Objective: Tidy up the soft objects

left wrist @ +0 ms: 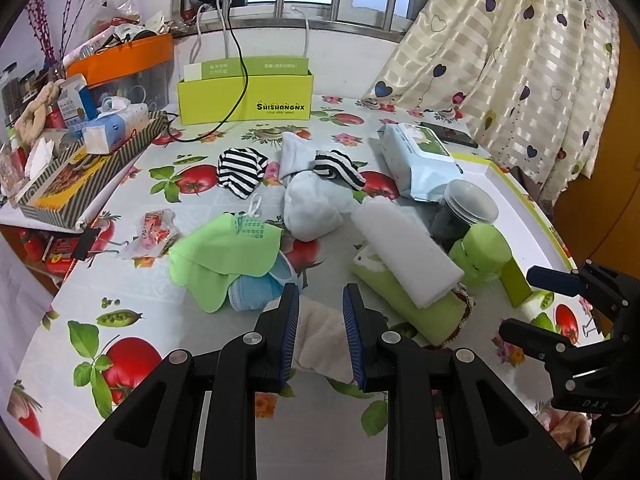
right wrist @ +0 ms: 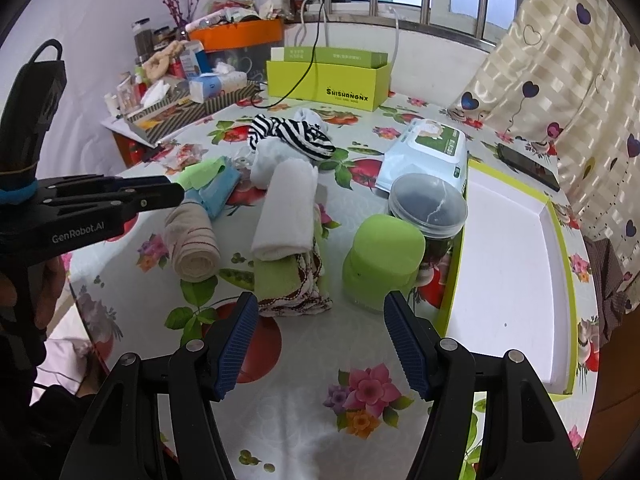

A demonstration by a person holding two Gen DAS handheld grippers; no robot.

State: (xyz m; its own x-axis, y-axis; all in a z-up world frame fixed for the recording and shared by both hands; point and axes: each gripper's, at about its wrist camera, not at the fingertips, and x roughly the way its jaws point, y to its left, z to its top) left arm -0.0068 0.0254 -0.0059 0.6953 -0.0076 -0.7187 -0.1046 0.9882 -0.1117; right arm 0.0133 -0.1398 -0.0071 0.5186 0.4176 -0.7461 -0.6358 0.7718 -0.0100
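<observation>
My left gripper (left wrist: 320, 300) pinches the beige rolled towel (right wrist: 192, 246), striped, lying on the table (right wrist: 304, 420); my right gripper (right wrist: 320, 344) gapes wide, empty.

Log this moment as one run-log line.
left gripper: astride rolled beige towel, grip unclear | right gripper: open, empty | white tray: empty
</observation>
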